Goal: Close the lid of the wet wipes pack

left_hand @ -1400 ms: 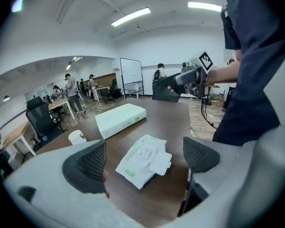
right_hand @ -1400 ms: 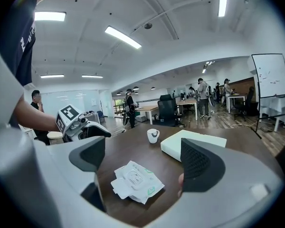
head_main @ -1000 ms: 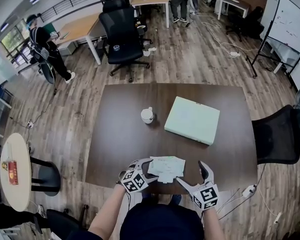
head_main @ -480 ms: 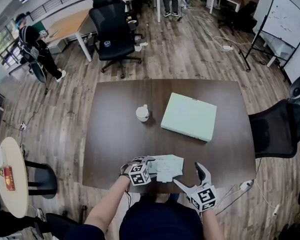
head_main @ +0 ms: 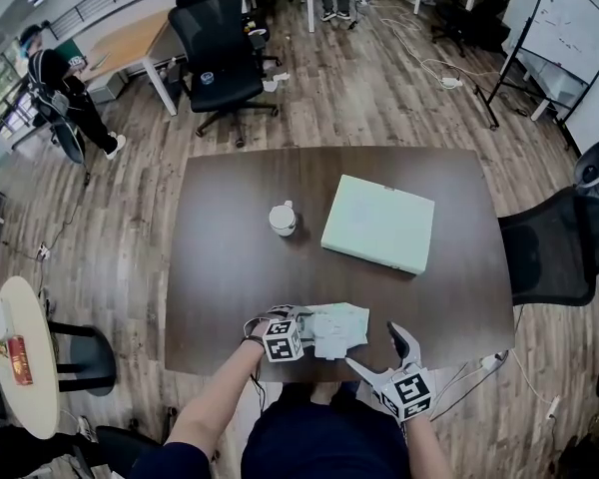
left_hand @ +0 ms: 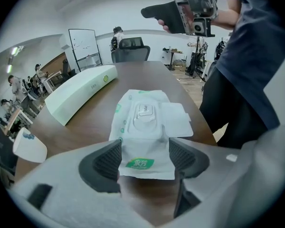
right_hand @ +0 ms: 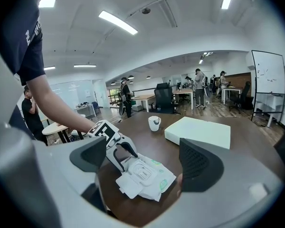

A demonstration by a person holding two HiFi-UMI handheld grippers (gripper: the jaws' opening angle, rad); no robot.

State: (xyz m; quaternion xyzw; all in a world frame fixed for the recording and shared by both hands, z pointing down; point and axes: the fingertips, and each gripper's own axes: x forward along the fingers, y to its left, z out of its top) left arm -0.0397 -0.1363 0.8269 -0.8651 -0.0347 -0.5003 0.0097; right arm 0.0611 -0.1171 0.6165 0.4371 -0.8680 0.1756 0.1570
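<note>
The white wet wipes pack [head_main: 337, 324] lies flat on the brown table [head_main: 230, 267] near its front edge. Its lid flap [left_hand: 176, 119] is folded open to one side of the opening [left_hand: 143, 115]. My left gripper [head_main: 301, 325] points steeply down at the pack's left end. Its jaws have just been closing, and both pads [left_hand: 109, 161] now press the end of the pack [left_hand: 141, 156] between them. My right gripper [head_main: 372, 345] hangs just right of the pack, jaws wide apart and nothing between them. In the right gripper view the pack [right_hand: 149, 175] lies ahead with the left gripper [right_hand: 115, 158] on it.
A flat pale green box [head_main: 379, 225] lies mid-table on the right, and a white cup [head_main: 282, 218] stands left of it. A black chair [head_main: 554, 247] is at the table's right side, and an office chair [head_main: 220, 38] stands beyond the far edge.
My left gripper has dropped onto the pack's left end and its jaws have narrowed around it. The right gripper has hardly moved.
</note>
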